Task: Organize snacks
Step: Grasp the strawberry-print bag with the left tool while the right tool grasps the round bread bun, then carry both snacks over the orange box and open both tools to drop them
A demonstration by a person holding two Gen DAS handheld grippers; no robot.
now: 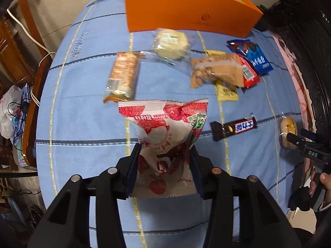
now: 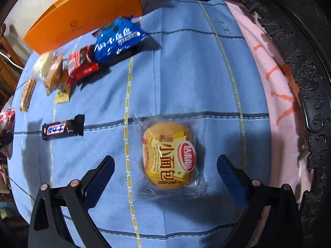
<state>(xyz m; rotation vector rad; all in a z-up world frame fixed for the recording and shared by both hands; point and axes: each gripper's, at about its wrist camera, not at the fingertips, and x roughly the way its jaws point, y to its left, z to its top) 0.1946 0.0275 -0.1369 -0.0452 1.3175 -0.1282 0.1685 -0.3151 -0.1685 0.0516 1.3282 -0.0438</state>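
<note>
My left gripper [image 1: 165, 150] is shut on a red and white lychee snack bag [image 1: 165, 124] and holds it above the blue tablecloth [image 1: 82, 107]. An orange box [image 1: 186, 10] stands open at the far edge; it also shows in the right wrist view [image 2: 82, 14]. My right gripper [image 2: 165, 165] is open, its fingers either side of a small wrapped yellow bun [image 2: 168, 155] lying on the cloth. The bun also shows in the left wrist view [image 1: 288, 131], beside the right gripper [image 1: 298, 139].
On the cloth lie a cracker roll [image 1: 123, 76], a round pale cake [image 1: 170, 43], a brown peanut bag [image 1: 217, 70], a red pack [image 1: 249, 72], a blue pack [image 2: 119, 39], a yellow sachet [image 1: 226, 92] and a dark chocolate bar [image 2: 63, 127]. A carved dark edge [image 2: 300, 66] runs along the right.
</note>
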